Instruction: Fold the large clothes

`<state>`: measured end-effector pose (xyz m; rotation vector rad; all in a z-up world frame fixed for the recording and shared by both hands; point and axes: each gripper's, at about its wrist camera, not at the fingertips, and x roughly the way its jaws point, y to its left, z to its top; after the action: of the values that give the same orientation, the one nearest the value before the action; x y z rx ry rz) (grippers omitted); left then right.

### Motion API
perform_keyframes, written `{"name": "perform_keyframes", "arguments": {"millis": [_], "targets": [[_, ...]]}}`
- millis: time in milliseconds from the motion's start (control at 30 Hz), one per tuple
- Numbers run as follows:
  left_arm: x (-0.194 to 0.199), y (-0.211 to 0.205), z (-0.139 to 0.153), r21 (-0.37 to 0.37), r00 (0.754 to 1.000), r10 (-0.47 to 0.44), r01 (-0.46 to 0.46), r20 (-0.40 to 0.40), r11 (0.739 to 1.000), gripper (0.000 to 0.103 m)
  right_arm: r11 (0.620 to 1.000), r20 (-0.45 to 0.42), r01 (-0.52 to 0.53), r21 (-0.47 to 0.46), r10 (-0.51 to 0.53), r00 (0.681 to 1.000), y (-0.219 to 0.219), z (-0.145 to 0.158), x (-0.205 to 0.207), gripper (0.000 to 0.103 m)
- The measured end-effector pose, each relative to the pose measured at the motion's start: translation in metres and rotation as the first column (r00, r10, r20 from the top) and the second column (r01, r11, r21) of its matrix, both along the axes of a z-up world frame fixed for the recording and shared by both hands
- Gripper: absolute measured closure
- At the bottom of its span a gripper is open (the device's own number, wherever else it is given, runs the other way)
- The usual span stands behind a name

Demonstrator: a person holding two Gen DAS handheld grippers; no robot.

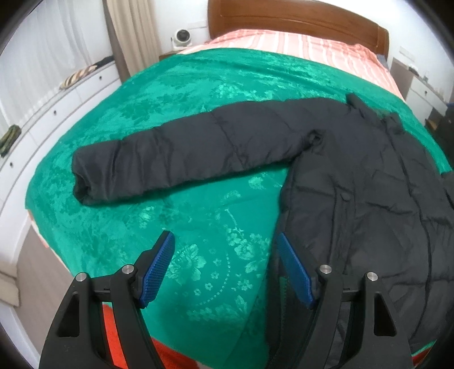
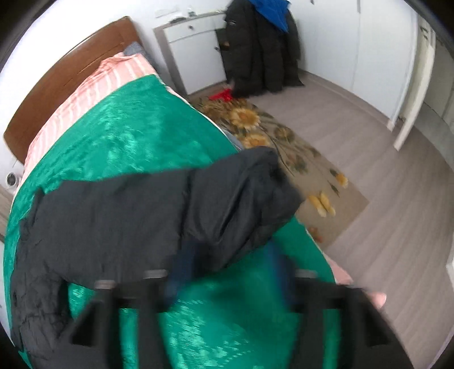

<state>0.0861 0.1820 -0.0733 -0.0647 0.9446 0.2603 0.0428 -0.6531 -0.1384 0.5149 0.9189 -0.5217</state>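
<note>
Green blanket [image 1: 159, 93] is the landmark in the left wrist view: it covers most of a bed with a wooden headboard [image 1: 298, 20] and pink striped bedding [image 1: 298, 48] beyond its far edge. On the blanket lies a black puffer jacket [image 1: 369, 181], front side up, its body toward the blanket's right edge. One sleeve [image 1: 176, 159] stretches straight out to the left across the middle of the blanket, cuff end nearest the blanket's left edge. The left gripper [image 1: 225, 247] hovers above the blanket's near part, its blue-padded fingers [image 1: 159, 269] spread wide with nothing between them; the right-hand finger sits just over the jacket's side hem, and contact cannot be judged. A white drawer unit [image 1: 56, 113] runs beyond the blanket's left edge, and a small white fan [image 1: 181, 37] stands past its far-left corner.

From the right wrist view, badly blurred, the green blanket [image 2: 119, 136] fills the left and lower part. The jacket [image 2: 113, 227] lies across it, the other sleeve [image 2: 249, 184] reaching to the blanket's right edge and overhanging it. The right gripper [image 2: 227, 272] is a dark smear over the blanket's near part, beside that sleeve; its fingers appear spread, empty. Past the blanket's right edge lie a sunflower rug [image 2: 272, 142] and yellow slippers [image 2: 322, 203], with dark coats [image 2: 261, 51] hanging farther off beside a white cabinet [image 2: 193, 51].
</note>
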Motion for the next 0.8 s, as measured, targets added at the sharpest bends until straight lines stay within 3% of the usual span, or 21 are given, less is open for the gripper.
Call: {"name": "perform_keyframes", "arguments": {"millis": [133,233,300,433,533,600,633,700,733,800], "targets": [[-0.001,0.001,0.009,0.020,1.000,0.007,-0.007,0.019,1.000,0.026,0.993,0.031,0.114,-0.014,-0.113,0.993,-0.016,-0.003,-0.033,0.024],[-0.001,0.002,0.021,0.005,0.997,0.026,-0.026,0.068,1.000,0.024,0.975,0.138,0.207,-0.082,-0.194,0.971,-0.011,0.025,-0.052,0.024],[0.001,-0.003,0.026,0.002,0.995,0.023,-0.023,0.102,1.000,0.021,0.988,0.234,0.150,-0.041,-0.136,0.963,0.004,0.043,-0.045,0.024],[0.010,-0.024,0.021,0.002,0.993,-0.011,0.011,0.114,1.000,0.021,0.999,0.302,-0.046,0.021,0.038,0.952,0.044,0.043,0.004,0.024],[0.011,-0.035,0.011,-0.017,0.994,-0.027,0.029,0.106,0.999,0.021,0.994,0.256,-0.106,0.039,0.092,0.962,0.066,0.007,0.041,0.025],[0.010,-0.038,0.004,-0.018,0.996,-0.034,0.036,0.086,0.999,0.021,1.000,0.096,-0.011,0.027,0.009,0.995,0.061,-0.033,0.049,0.031],[0.009,-0.038,0.000,-0.010,0.997,-0.038,0.039,0.072,0.999,0.021,0.998,0.064,0.049,0.028,-0.050,0.997,0.057,-0.048,0.043,0.038],[0.005,-0.035,-0.003,0.005,0.997,-0.042,0.041,0.061,0.999,0.020,0.994,0.080,0.084,-0.066,-0.079,0.994,0.068,-0.038,0.030,0.039],[0.002,-0.032,-0.004,0.010,0.997,-0.040,0.039,0.062,0.999,0.019,0.985,0.062,0.108,-0.138,-0.100,0.993,0.079,-0.029,0.024,0.035],[0.001,-0.027,-0.007,-0.002,0.998,-0.024,0.024,0.064,1.000,0.017,0.979,0.113,0.126,-0.160,-0.109,0.988,0.100,-0.012,0.009,0.029]]}}
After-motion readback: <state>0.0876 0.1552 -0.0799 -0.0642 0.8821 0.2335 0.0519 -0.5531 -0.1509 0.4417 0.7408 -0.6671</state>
